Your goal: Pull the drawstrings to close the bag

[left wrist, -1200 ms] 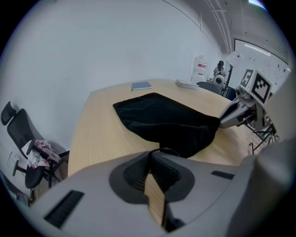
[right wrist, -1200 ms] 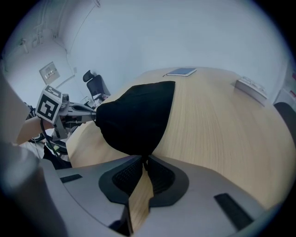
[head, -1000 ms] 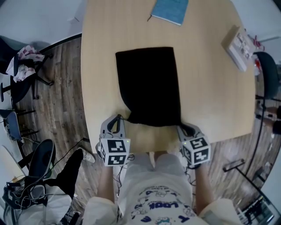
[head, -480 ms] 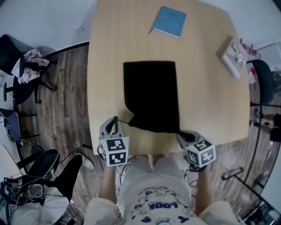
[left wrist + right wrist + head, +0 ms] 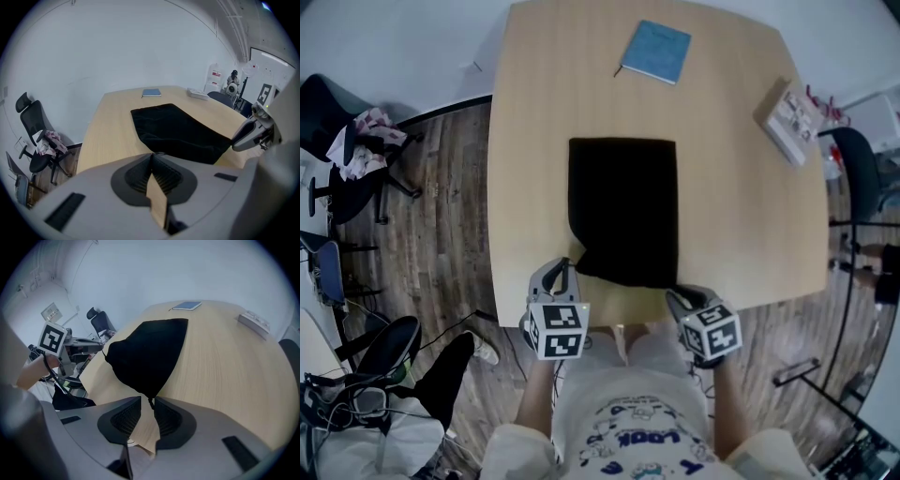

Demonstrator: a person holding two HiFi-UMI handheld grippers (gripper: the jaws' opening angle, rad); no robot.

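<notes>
A black drawstring bag point(image 5: 623, 211) lies flat on the wooden table point(image 5: 525, 141), its mouth toward the near edge. My left gripper point(image 5: 561, 278) sits at the bag's near left corner. In the left gripper view its jaws point(image 5: 153, 155) are shut, with a thin dark cord that seems pinched at the tip, in front of the bag point(image 5: 183, 131). My right gripper point(image 5: 679, 298) is at the near right corner. Its jaws point(image 5: 147, 401) are opening; the black drawstring point(image 5: 150, 402) hangs loose in the gap, running up to the gathered bag point(image 5: 150, 352).
A blue notebook point(image 5: 654, 52) lies at the table's far side and a white box point(image 5: 787, 111) at the far right edge. Office chairs point(image 5: 356, 150) and cables stand on the wood floor to the left. The near table edge runs just under both grippers.
Both grippers have come in closer to the bag's near corners, and the slack cord at the left is no longer stretched out. The right gripper's jaws have parted.
</notes>
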